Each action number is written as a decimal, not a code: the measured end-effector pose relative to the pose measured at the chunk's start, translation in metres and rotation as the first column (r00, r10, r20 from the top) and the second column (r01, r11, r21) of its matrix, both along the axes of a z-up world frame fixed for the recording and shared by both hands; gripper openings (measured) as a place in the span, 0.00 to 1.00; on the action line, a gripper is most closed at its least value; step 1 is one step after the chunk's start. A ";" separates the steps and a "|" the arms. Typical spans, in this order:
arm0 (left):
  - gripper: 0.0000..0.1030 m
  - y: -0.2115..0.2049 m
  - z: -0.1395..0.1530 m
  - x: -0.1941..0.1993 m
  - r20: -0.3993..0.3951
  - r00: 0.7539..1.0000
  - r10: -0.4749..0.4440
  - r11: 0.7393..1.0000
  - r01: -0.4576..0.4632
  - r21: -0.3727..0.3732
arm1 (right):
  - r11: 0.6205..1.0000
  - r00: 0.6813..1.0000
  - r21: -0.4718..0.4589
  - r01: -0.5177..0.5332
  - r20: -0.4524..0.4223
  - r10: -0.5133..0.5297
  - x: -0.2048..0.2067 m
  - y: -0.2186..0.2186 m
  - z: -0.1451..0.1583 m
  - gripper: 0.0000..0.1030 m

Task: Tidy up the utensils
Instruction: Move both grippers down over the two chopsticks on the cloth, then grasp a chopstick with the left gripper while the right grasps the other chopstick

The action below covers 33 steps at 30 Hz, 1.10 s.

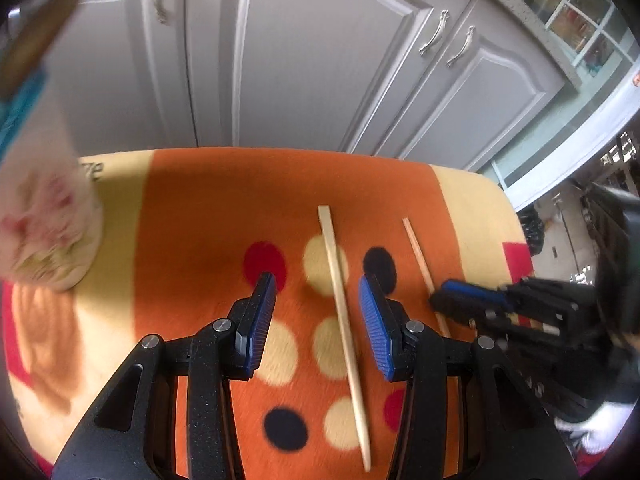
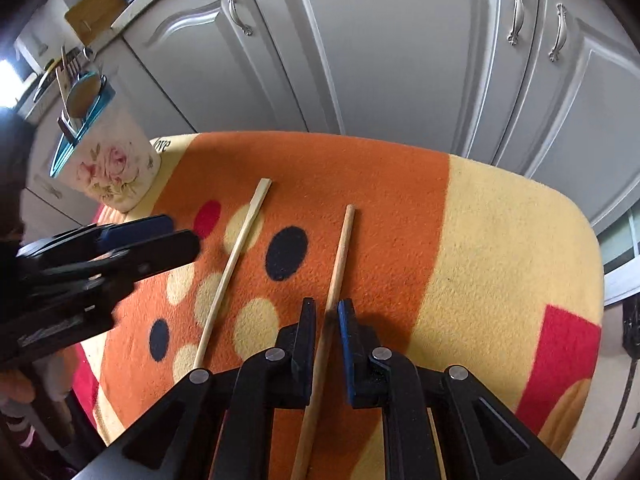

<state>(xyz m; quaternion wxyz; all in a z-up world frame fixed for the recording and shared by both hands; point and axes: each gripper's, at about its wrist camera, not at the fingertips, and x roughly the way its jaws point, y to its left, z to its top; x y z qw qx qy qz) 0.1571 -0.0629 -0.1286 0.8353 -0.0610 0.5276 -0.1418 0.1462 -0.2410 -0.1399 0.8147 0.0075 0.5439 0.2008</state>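
Two loose utensils lie on the blanket (image 2: 500, 240), neither yet put away. The pale flat stick (image 1: 342, 300) lies lengthwise between the open fingers of my left gripper (image 1: 318, 300); the jaws stand wide, well clear of it on both sides, gripping nothing. The rounder, darker wooden stick (image 2: 338, 264) runs between the fingers of my right gripper (image 2: 326, 314); those jaws stand narrow around it, with a thin gap visible on each side, so I judge them not yet closed on it. The two sticks lie near each other, roughly parallel, not touching.

The floral holder (image 2: 114, 168) stands at the far left corner of the blanket, well apart from both sticks. It already carries several utensils, among them a round-headed item and a thin stick upright against its teal rim. In the left wrist view the holder is blurred and its contents cannot be made out.

Assessment: part of the sorting appears done, given the filled holder. Two items remain; both need gripping, lifting and carrying across to the holder.

Writing: beside the holder's base, printed letters on the blanket read "ove" in the right wrist view; the left wrist view shows only a partial "ze"-like fragment. No brand is legible anywhere.
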 end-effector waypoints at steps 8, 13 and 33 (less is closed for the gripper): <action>0.40 -0.018 -0.016 0.029 -0.038 0.999 -0.030 0.998 0.032 0.052 | 0.998 0.999 -0.033 -0.045 -0.011 0.045 0.011 0.005 -0.004 0.10; 0.10 -0.019 -0.019 0.027 0.001 0.998 -0.055 0.995 0.055 0.083 | 0.997 0.998 -0.039 -0.066 -0.002 0.066 0.012 0.005 -0.006 0.08; 0.05 0.040 0.058 -0.038 0.142 0.990 0.016 1.000 -0.013 -0.026 | 0.991 0.988 0.066 -0.113 0.113 0.105 -0.038 0.017 0.060 0.06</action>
